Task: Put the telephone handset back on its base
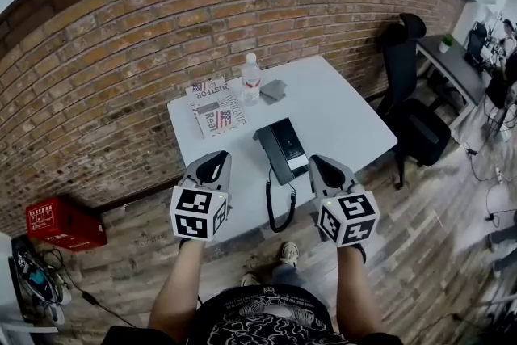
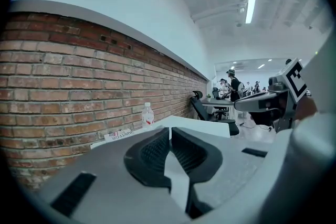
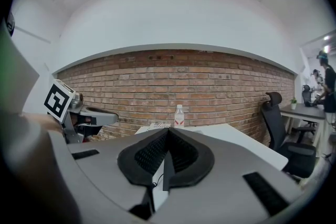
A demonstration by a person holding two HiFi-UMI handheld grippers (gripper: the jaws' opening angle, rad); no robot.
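The black telephone [image 1: 283, 148] is seen at the middle of the white tabletop [image 1: 347, 125], with its cord [image 1: 279, 210] hung over the near edge; the handset cannot be told apart from the base. The left hand-held gripper [image 1: 214, 164] is held just left of the telephone and the right hand-held gripper [image 1: 321, 167] just right of it, each with its jaws pressed together on nothing. Beyond the telephone, a water bottle [image 1: 251, 78] and a magazine [image 1: 216, 109] are set near the brick wall [image 1: 161, 28].
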